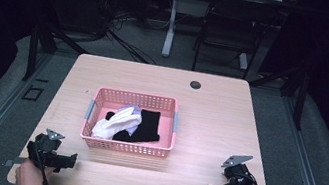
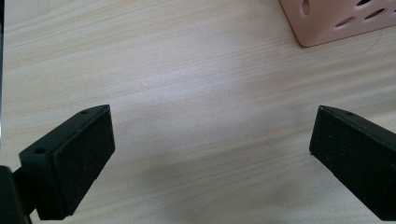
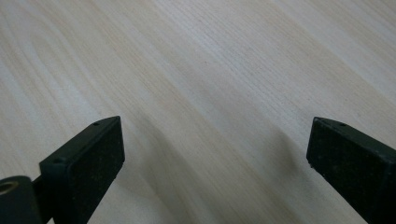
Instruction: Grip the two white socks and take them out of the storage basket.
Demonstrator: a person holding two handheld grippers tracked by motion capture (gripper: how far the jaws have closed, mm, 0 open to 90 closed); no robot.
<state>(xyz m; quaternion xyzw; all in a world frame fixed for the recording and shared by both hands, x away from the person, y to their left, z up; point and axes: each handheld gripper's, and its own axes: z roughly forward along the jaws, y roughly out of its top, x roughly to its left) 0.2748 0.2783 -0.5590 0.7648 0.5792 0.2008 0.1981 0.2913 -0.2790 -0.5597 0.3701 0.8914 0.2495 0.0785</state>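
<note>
A pink perforated plastic basket [image 1: 100, 98] holds white cloth [image 1: 114, 123] and black cloth [image 1: 149, 125] on a pale wood-grain table [image 1: 213, 121].

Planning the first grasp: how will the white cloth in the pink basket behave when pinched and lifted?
The white cloth lies crumpled and draped over black fabric, so it is probably floppy and will hang and unfold. It looks thin, so likely light. It overlaps the black pieces inside the pink basket, so a lift may drag one along.

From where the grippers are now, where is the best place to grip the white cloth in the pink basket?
Probably grip the white cloth on its raised fold near the middle, coming from above. The pink basket walls block side approach, and its lower end lies against the front wall.
</note>
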